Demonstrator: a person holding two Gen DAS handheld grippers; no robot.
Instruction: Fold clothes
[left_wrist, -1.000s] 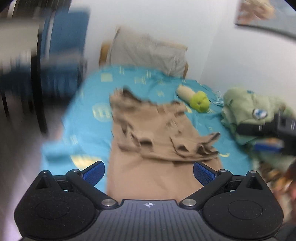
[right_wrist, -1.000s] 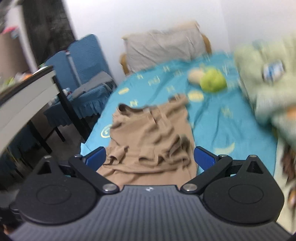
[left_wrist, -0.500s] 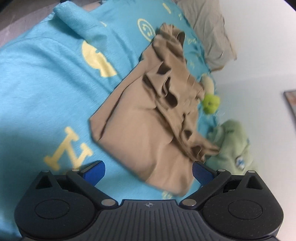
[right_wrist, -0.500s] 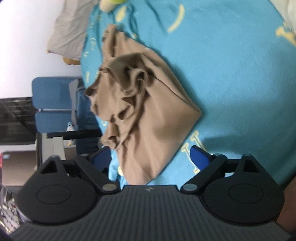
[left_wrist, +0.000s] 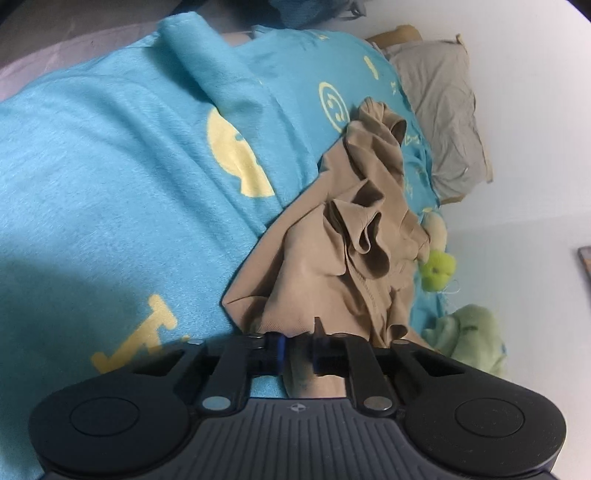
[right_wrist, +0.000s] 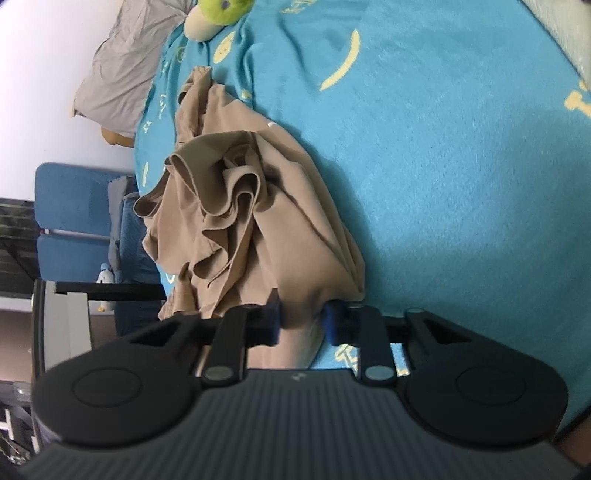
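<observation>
Blue chairs (right_wrist: 74, 218) in right view only; seemingly green plush (left_wrist: 476, 339) left.

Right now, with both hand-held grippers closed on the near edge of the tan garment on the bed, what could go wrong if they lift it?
1. The tan garment is bunched into loose folds at its far end, so lifting may carry that crumple along instead of spreading it flat.
2. The left hand-held gripper and right hand-held gripper each pinch only a small bit of edge; the cloth might slip out.
3. A long pull could sweep the fabric toward the green plush toy lying just beyond it.
</observation>
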